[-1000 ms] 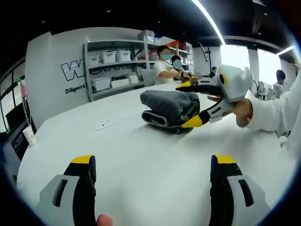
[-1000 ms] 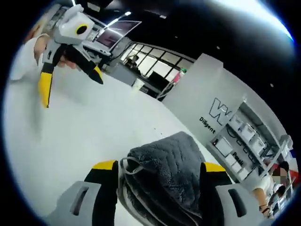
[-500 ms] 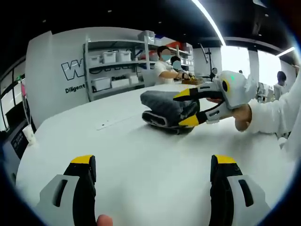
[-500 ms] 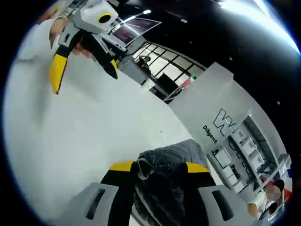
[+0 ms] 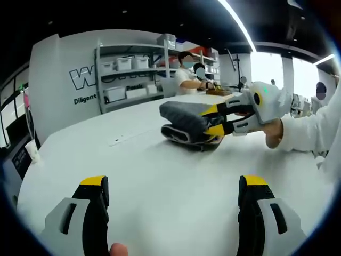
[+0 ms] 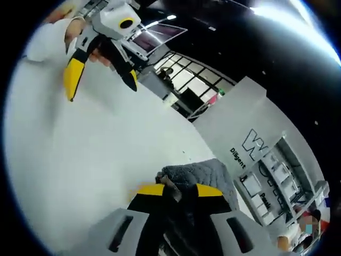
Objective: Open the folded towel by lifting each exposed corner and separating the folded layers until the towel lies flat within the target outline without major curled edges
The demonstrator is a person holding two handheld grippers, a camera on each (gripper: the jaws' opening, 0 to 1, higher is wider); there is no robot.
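A dark grey quilted towel (image 5: 189, 122) lies folded on the white table (image 5: 160, 186), ahead and to the right in the left gripper view. My right gripper (image 5: 214, 120) reaches in from the right and is shut on the towel's near right edge. In the right gripper view the jaws stand close together, pinching the towel (image 6: 205, 173) and its small loop between the yellow tips of my right gripper (image 6: 180, 190). My left gripper (image 5: 173, 185) hovers open over bare table, well short of the towel, and it appears as the left gripper (image 6: 101, 69) at the upper left of the right gripper view.
Grey shelving with white bins (image 5: 125, 66) stands against the back wall. Two people (image 5: 186, 72) work at the table's far end. A paper cup (image 5: 33, 152) sits near the left edge. A strip marking (image 5: 125, 140) lies on the table left of the towel.
My right gripper's jaws have come together from wide open around the towel's edge to pinching it. The left gripper has stayed still and open.
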